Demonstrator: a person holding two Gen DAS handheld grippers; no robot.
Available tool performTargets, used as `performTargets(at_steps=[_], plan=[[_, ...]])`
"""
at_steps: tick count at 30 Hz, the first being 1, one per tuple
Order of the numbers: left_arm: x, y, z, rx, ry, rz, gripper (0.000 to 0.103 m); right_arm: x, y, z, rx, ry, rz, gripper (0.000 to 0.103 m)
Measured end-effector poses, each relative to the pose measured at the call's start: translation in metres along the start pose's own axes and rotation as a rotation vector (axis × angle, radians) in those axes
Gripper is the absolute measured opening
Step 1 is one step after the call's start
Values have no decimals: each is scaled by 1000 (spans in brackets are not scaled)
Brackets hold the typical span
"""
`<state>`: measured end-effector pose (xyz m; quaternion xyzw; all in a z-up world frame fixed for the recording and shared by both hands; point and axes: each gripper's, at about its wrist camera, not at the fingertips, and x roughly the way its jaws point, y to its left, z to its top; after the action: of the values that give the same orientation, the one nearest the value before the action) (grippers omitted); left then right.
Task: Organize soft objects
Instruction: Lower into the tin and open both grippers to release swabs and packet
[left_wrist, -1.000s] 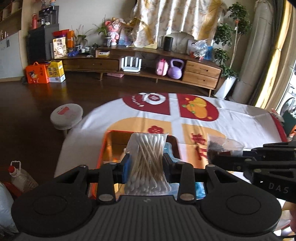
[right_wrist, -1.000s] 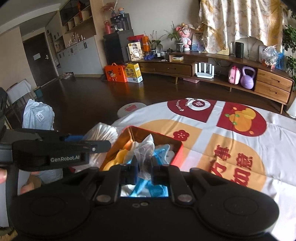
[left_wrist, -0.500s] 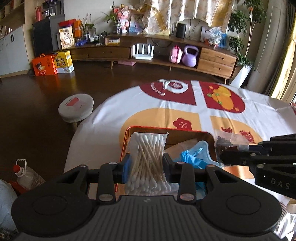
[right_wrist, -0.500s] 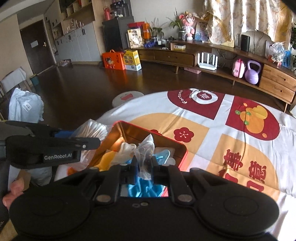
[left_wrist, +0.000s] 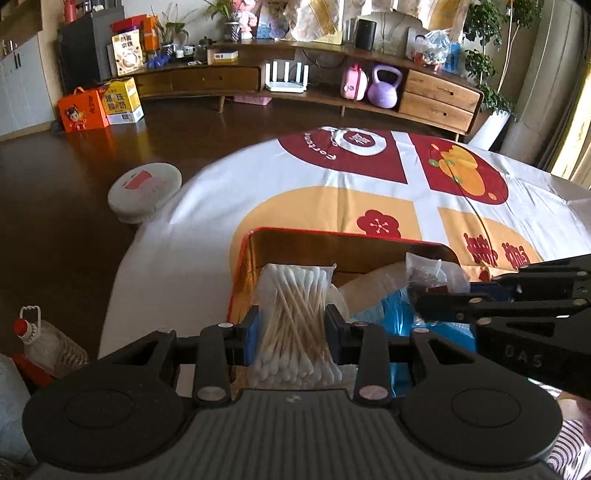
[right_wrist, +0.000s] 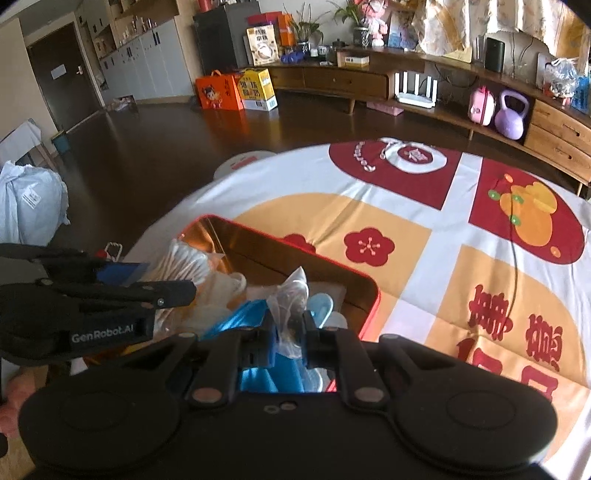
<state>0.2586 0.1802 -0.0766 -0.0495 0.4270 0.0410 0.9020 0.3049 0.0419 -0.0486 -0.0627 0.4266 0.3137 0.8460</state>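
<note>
patterned tablecloth (left_wrist: 303, 184), cotton swab bag (left_wrist: 293, 325) clamped between left fingers (left_wrist: 247, 334)

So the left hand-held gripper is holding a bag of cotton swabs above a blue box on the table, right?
Not quite: the box is red with a shiny gold inside, not blue. The left wrist view shows it. The rest holds: the left hand-held gripper is shut on the bag of cotton swabs, above that box on the table.
</note>
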Motion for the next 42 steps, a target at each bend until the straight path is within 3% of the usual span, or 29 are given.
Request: performTargets(at_steps=[17,20,22,42], plan=[[11,-4,-7,-21,49,-24,36,1,0,-8,-6,29,0,28],[7,0,-8,-43,47,-25,48,-6,1,-8,-10,22,5,33],[1,1,-10,-52,32,-25,68,-11,2,-9,-11,18,9,35],[-61,-16,-21,-14,-69,2,73,-81,12,-24,-10,-92,56,61]])
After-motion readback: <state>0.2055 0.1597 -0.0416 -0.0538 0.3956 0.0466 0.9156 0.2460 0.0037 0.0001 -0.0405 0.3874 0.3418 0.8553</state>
